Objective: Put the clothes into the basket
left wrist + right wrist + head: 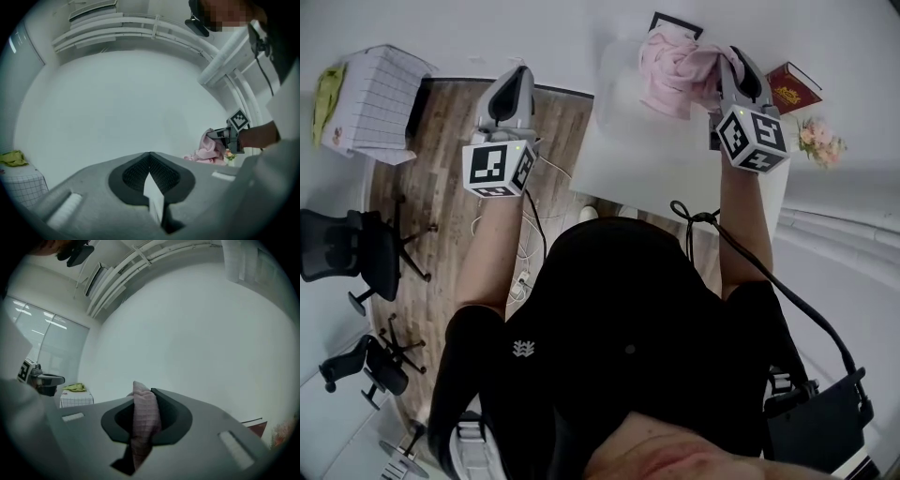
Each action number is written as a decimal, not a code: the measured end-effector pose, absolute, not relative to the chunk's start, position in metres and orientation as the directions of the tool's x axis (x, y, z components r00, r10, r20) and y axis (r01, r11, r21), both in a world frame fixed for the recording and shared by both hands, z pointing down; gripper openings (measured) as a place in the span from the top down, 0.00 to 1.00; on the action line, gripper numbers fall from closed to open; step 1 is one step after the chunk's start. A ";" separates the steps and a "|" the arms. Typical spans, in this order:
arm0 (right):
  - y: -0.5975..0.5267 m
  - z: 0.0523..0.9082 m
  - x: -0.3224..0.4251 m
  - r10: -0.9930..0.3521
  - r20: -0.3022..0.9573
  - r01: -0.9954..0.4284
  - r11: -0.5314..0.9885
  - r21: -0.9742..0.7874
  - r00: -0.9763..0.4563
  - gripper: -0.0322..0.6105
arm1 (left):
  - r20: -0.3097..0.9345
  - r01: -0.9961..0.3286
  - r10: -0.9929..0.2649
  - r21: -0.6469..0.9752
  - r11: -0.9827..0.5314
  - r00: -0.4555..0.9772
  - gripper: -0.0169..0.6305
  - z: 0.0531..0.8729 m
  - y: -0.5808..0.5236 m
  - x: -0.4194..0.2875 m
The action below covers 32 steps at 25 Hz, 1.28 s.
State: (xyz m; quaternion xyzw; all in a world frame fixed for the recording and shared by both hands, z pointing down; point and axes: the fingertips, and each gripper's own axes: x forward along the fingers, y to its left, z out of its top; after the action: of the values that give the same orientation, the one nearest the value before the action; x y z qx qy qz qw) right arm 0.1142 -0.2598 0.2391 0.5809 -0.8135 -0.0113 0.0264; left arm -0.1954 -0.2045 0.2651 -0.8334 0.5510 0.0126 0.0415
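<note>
Head view, 1 o'clock: the right tool [722, 67] has its tips buried in the pink garment [675, 61]. The red book [794, 87] is partly covered by that tool. The office chair [342, 246] is cut off at the 9 o'clock edge. The flowers [820, 141] are too small for detail.

We find the table [628, 159] ahead on the right, with the bundled garment [670, 66] over its far part, caught between the jaws of the right gripper [727, 70]. The book [794, 86] and flowers [820, 141] lie to that gripper's right. The basket [384, 103] stands far left, a second garment [328, 89] on its left side. The left gripper [517, 80] is between basket and table, and two chairs [352, 253] are nearer us, left.
</note>
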 end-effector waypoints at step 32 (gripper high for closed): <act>-0.249 0.273 0.079 -0.922 0.081 -0.923 0.382 0.049 -0.378 0.89 | -0.018 -0.906 -0.907 -0.035 -0.421 0.422 0.98 0.292 -0.205 -0.188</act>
State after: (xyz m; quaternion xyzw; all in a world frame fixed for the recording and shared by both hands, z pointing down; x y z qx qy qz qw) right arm 0.0794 -0.2485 0.2726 0.5557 -0.8301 0.0019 0.0473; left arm -0.1881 -0.2054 0.2922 -0.8429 0.5377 -0.0018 0.0198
